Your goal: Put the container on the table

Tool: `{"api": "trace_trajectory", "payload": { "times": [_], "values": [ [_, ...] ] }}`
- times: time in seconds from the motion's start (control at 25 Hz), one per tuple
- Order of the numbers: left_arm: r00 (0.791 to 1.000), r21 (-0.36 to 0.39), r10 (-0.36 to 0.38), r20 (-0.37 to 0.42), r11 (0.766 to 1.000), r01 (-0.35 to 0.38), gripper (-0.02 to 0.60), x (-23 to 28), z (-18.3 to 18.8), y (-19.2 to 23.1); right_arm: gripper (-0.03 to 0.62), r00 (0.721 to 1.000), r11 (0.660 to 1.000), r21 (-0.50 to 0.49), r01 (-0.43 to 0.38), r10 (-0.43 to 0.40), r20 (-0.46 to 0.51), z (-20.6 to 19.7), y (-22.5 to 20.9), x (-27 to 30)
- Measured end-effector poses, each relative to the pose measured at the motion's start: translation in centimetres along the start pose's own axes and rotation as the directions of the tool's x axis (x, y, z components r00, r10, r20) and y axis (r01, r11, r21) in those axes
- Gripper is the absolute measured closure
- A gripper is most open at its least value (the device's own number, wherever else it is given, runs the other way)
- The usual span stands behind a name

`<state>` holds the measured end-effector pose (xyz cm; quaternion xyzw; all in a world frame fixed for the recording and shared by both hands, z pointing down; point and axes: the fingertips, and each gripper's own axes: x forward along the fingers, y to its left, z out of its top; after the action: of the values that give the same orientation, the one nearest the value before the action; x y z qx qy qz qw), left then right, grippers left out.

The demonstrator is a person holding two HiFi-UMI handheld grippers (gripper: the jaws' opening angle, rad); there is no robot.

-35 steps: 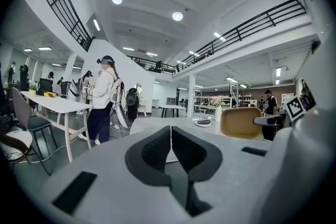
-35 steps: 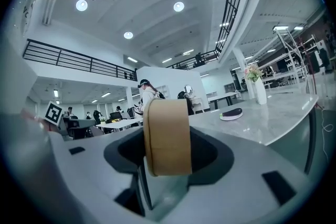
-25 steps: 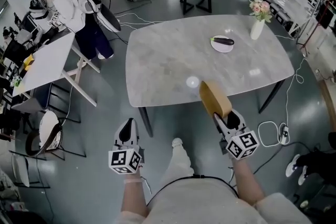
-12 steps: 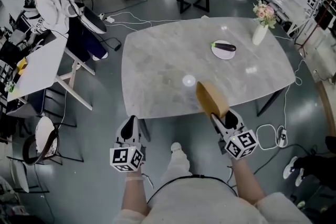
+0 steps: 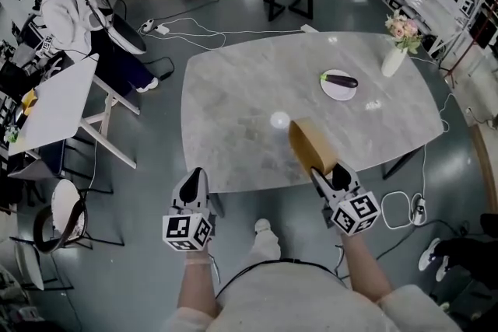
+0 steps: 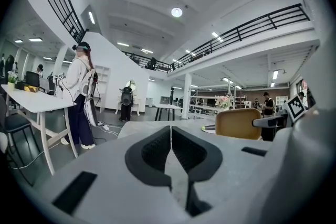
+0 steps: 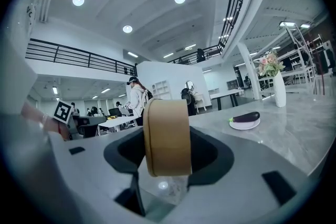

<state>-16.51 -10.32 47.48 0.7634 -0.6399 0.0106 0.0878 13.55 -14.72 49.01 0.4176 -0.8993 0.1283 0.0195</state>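
Observation:
A round tan container (image 5: pixel 312 145) stands on its edge between the jaws of my right gripper (image 5: pixel 320 174), which is shut on it; in the right gripper view the container (image 7: pixel 167 137) fills the middle. It hangs over the near edge of the grey marble table (image 5: pixel 233 105). My left gripper (image 5: pixel 191 190) is shut with nothing in it, and floats just before the table's near edge; its closed jaws (image 6: pixel 169 152) point over the tabletop (image 6: pixel 152 126). The container (image 6: pixel 239 123) shows at the right of the left gripper view.
On the table's far right lie a white plate with an aubergine (image 5: pixel 339 82) and a vase of flowers (image 5: pixel 397 50). A person (image 5: pixel 74 8) stands by a white desk (image 5: pixel 47 101) at the left. A chair (image 5: pixel 66 206) and floor cables (image 5: pixel 405 202) flank me.
Both grippers have moved forward towards the table; the container, earlier just short of the near edge, now hangs over the edge. The grip has not changed.

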Motion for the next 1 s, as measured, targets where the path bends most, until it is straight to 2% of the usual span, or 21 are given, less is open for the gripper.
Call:
{"api": "trace_trajectory", "payload": {
  "times": [0.56, 1.0],
  "values": [
    [0.998, -0.003, -0.042, -0.037, 0.999, 0.042, 0.571, 7.1, 0.0, 3.0, 0.362, 0.999, 0.999, 0.037, -0.008, 0.009, -0.039, -0.3, -1.3, 7.0],
    [0.996, -0.014, -0.078, -0.044, 0.997, 0.077, 0.571, 9.7, -0.5, 3.8, 0.362, 0.997, 0.996, 0.09, -0.022, 0.029, -0.067, -0.8, -0.9, 10.0]
  ]
}}
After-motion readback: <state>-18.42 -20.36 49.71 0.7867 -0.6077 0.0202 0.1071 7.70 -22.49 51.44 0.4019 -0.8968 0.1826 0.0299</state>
